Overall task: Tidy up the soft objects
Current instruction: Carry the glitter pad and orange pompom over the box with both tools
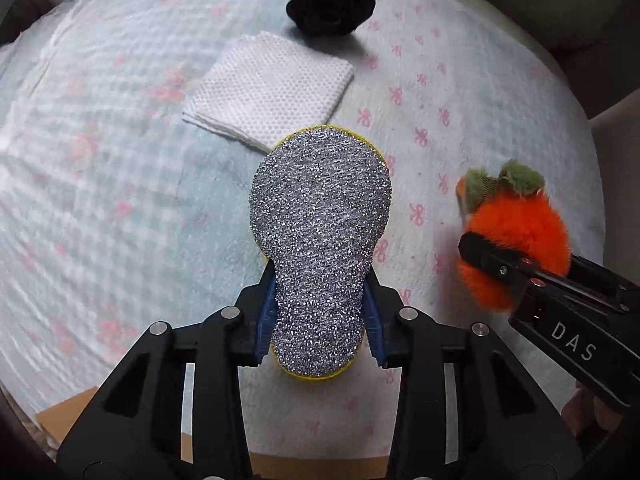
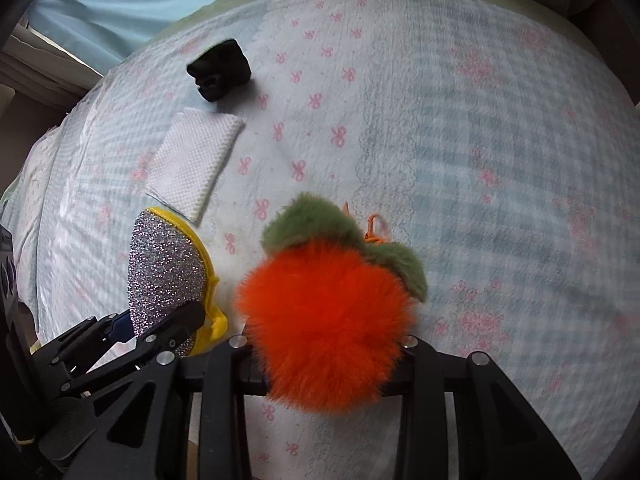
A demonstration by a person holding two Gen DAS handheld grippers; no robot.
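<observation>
My left gripper (image 1: 320, 320) is shut on a silver glitter scrub sponge (image 1: 320, 232) with a yellow rim, held above the bedspread; it also shows in the right wrist view (image 2: 164, 268). My right gripper (image 2: 324, 364) is shut on a fluffy orange pompom (image 2: 324, 320) with green leaves, seen at the right of the left wrist view (image 1: 516, 232). A folded white cloth (image 1: 268, 88) lies ahead of the sponge, also in the right wrist view (image 2: 192, 160). A black soft object (image 1: 330, 10) lies beyond it, also in the right wrist view (image 2: 220, 68).
A light blue checked bedspread (image 1: 100, 160) with pink bows covers the surface. A brown cardboard edge (image 1: 76, 416) shows near the bottom left. A pale blue curtain (image 2: 120, 4) hangs at the far left.
</observation>
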